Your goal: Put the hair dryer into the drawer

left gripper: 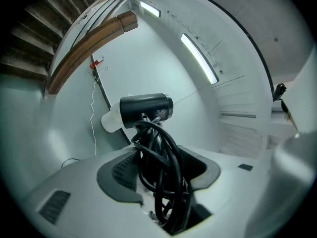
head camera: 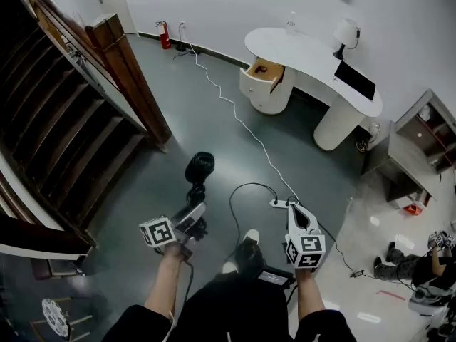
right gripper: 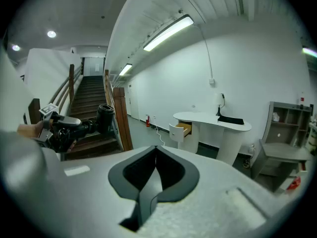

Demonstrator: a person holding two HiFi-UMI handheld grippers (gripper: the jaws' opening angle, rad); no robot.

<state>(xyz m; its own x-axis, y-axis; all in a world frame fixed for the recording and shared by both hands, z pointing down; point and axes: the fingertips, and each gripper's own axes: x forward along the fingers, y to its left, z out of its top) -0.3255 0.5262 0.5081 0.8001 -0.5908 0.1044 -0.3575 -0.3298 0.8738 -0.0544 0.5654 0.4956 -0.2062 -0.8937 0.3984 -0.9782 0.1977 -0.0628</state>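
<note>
White bench (head camera: 306, 52) stands well away across the floor (head camera: 178, 120), its drawer (head camera: 267, 70) pulled open. The black hair dryer (left gripper: 146, 108), cord (left gripper: 166, 172) bundled at its handle, sits clamped in the wide-spread left tongs (left gripper: 158, 168). The right tongs (right gripper: 156, 156) are closed and empty.

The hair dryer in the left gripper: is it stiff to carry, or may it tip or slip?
The hair dryer is probably top-heavy: its barrel stands beyond the left gripper. The jaws close on looped cord, so it may shift or slip.
</note>
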